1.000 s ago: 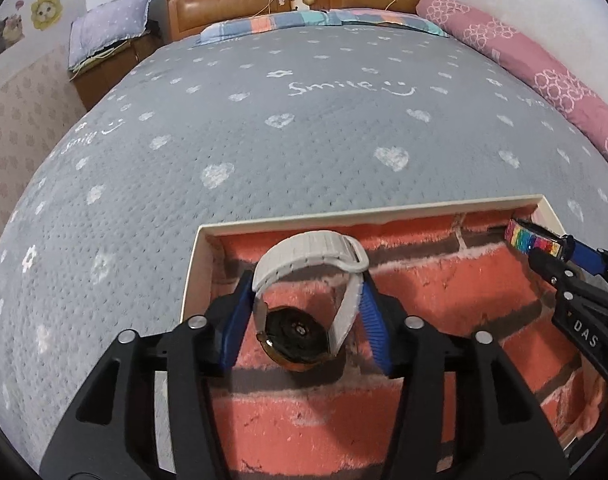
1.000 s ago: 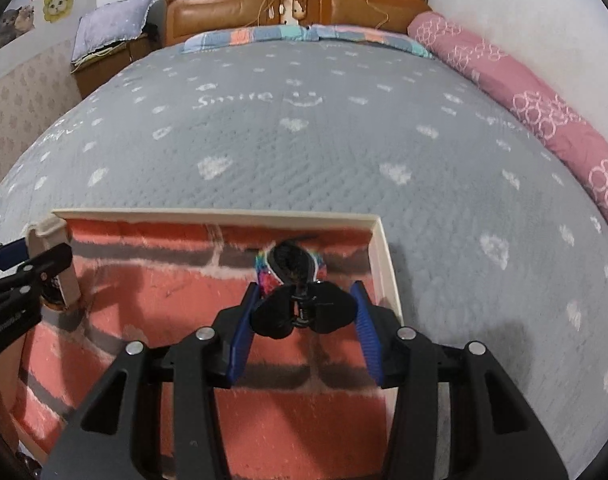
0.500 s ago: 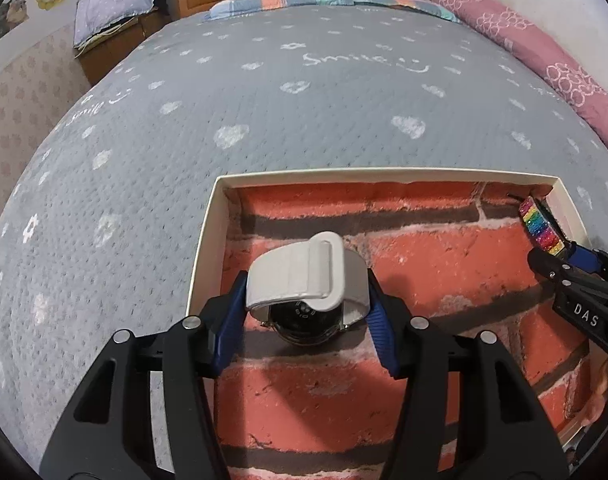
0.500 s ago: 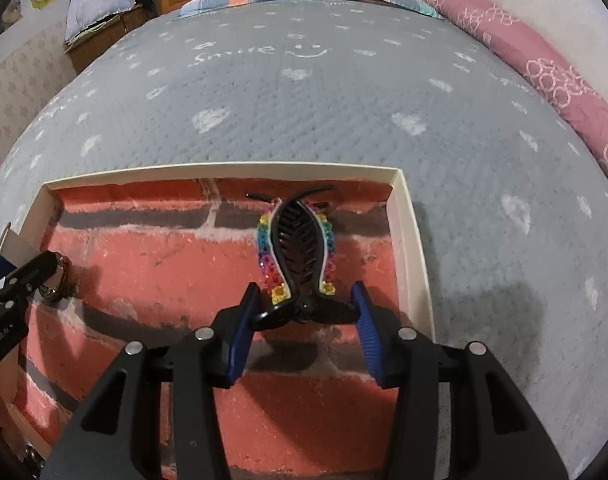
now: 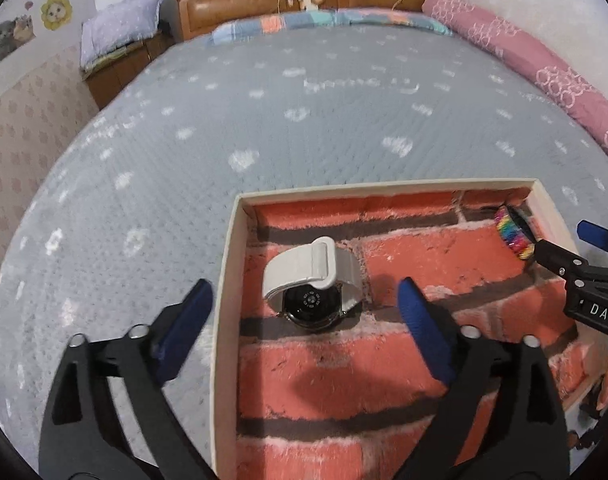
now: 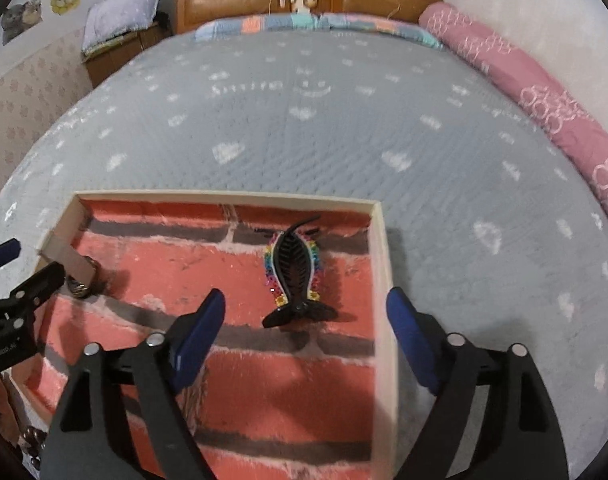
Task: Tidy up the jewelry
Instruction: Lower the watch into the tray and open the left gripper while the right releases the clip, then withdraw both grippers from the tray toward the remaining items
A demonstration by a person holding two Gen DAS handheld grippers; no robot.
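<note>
A: Where is the watch?
B: In the box, near its left wall.
A: And the hair clip?
B: By the right wall. The left tool and right tool are both opening, touching nothing.

The left gripper is made of flat black plastic arms that spread like a fork. Each arm has a long cut-out window and carries two round silver screw heads near its front end. At the tip of each arm sits a dark blue pad, long and a little rounded. The right gripper has the same build: black arms, silver screws, blue pads. From the left camera the right gripper shows its side, a black block with the white letters "DAS" printed on it and small screws above the letters. From the right camera the side of the left gripper also carries small white print, too blurred to read
</note>
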